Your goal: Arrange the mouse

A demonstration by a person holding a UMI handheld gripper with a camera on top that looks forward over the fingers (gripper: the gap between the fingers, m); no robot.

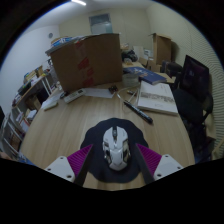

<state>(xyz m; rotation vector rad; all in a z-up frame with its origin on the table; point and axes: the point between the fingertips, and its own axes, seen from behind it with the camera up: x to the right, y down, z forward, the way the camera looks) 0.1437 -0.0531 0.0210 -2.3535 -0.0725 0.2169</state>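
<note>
A white and grey mouse (116,148) lies on a round dark mouse mat (96,133) on the wooden table (60,125). My gripper (112,160) is open, its two fingers with purple pads (75,159) spread wide at either side of the mouse. The mouse stands between the fingers with a gap on each side and rests on the mat.
A large cardboard box (86,60) stands at the back of the table. An open book or papers (156,97) lie at the right beyond the mat, with a dark pen-like thing (137,110) beside them. A black chair (195,85) stands at the right. Shelves (20,110) stand at the left.
</note>
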